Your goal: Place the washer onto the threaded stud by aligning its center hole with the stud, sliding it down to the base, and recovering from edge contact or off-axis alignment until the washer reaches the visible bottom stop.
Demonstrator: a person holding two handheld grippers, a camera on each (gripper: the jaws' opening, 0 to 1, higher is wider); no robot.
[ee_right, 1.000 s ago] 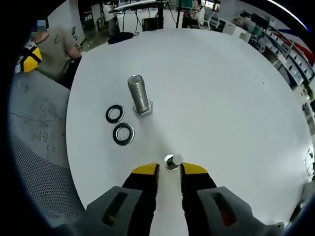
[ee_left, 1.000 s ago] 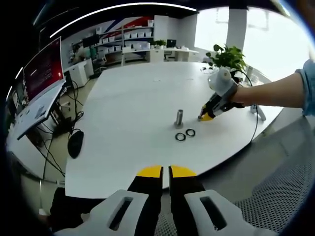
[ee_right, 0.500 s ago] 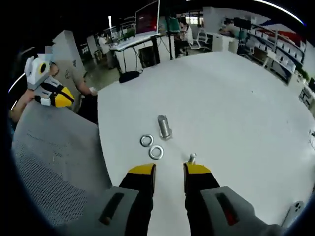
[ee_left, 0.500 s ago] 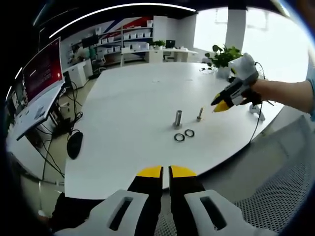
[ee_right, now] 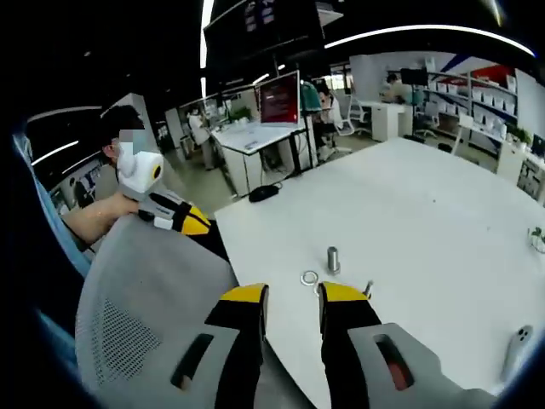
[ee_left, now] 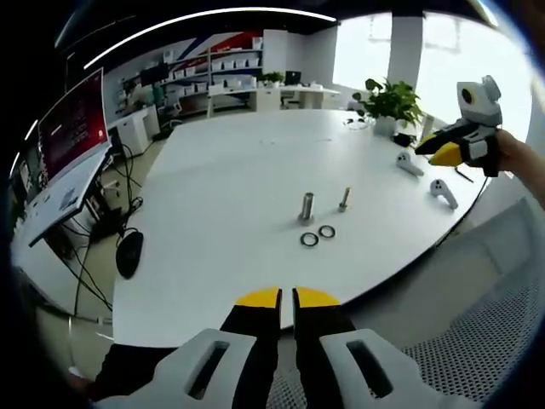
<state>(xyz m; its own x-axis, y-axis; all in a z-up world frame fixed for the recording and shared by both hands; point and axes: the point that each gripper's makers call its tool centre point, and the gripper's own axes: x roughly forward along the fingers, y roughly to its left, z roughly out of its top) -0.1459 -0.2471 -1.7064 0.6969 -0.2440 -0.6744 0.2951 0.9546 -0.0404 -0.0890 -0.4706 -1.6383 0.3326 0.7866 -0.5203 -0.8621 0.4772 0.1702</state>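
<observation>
A short threaded stud stands upright mid-table on the white table. Two washers lie flat just in front of it, and a small bolt stands to its right. My left gripper is shut and holds nothing, back over the table's near edge. My right gripper hangs high at the far right, off the table. In the right gripper view, the right gripper is open and empty, with the stud, a washer and the small bolt far beyond its tips. The left gripper is at the left.
Two white controllers lie near the table's right edge by a potted plant. A grey mesh chair back fills the space under the right gripper. Desks with a red screen stand to the left of the table.
My right gripper has pulled up and away from the small bolt, which stays standing on the table, and is now well off the table. The left gripper has hardly moved.
</observation>
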